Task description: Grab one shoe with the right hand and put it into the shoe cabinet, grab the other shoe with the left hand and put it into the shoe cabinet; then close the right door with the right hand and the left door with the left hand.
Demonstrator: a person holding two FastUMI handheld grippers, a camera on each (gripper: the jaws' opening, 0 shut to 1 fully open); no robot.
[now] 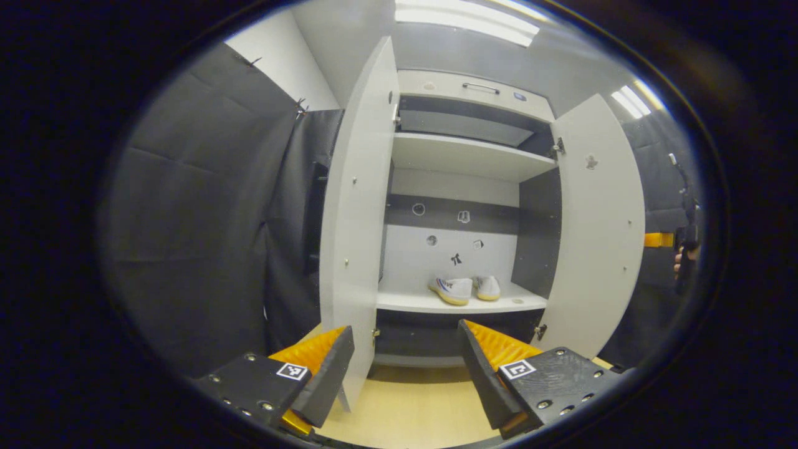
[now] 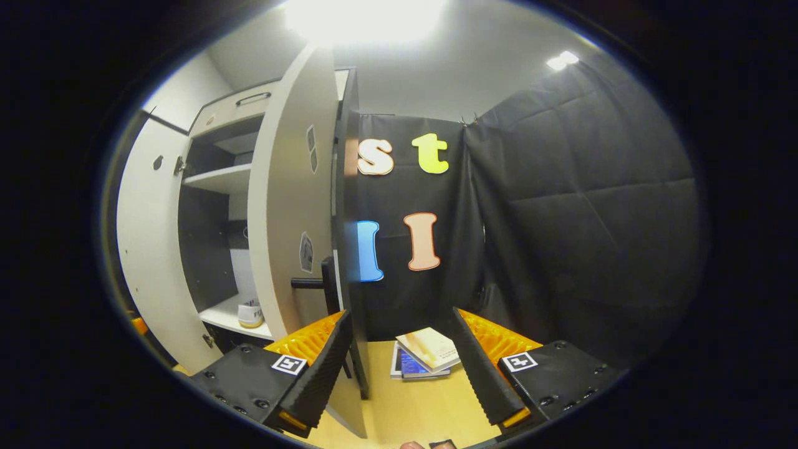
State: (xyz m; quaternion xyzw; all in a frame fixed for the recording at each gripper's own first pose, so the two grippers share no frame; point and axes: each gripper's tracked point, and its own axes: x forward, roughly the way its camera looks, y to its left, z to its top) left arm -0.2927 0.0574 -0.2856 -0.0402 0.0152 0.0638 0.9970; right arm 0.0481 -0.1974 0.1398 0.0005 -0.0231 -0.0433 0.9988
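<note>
Before the open white shoe cabinet (image 1: 474, 156), pair of white sneakers (image 1: 461, 289) shelved: my right gripper (image 2: 399, 365), fingers spread empty, straddles the right door (image 2: 290, 206), ready to swing it closed; left gripper (image 1: 405, 368) likewise agape.

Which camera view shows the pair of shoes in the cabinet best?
The left gripper view: both shoes sit side by side on the lower shelf, seen head-on. The right gripper view catches just one shoe's end past the door.
</note>
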